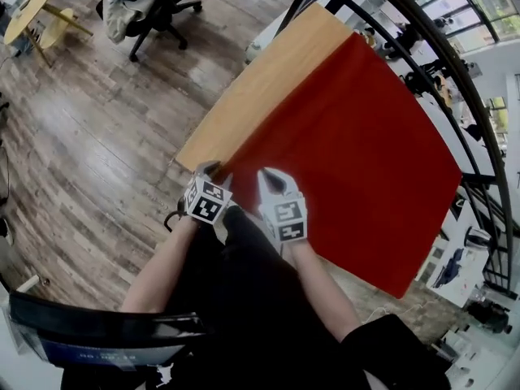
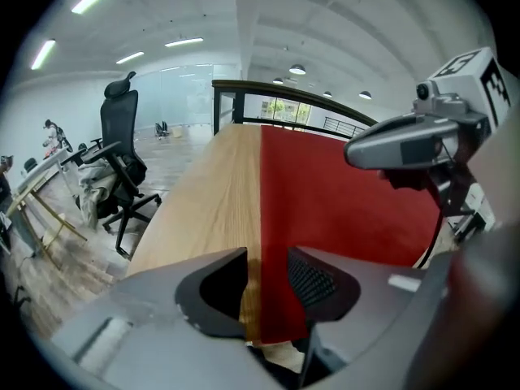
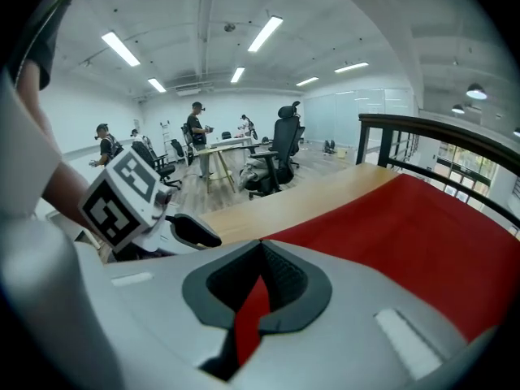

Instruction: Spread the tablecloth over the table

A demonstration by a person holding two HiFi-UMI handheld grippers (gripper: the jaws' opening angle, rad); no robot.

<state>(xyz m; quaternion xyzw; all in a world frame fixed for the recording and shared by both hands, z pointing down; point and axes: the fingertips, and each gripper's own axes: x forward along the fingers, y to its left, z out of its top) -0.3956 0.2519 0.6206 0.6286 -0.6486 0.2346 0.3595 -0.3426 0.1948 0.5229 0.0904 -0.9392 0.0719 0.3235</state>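
Wooden table (image 1: 260,80) shows a bare strip along its upper-left side in the head view; the red tablecloth (image 1: 357,153) covers the rest. My right claw (image 1: 273,179) is pressed together, pinching the cloth's near edge. My left claw (image 1: 208,171) stands spread, with the cloth corner loose between its jaws. Remaining, by my judgement: cover the bare strip.

The tablecloth (image 1: 357,161) is smooth, matt red cloth. The desk (image 1: 268,88), bare toward ten o'clock, is pale, fine-grained wood with a low sheen. The left claw (image 1: 210,170) and right claw (image 1: 273,177) are matt grey plastic with dark ribbed pads (image 2: 313,281). The floor (image 1: 89,136) is worn, streaky wooden planking.
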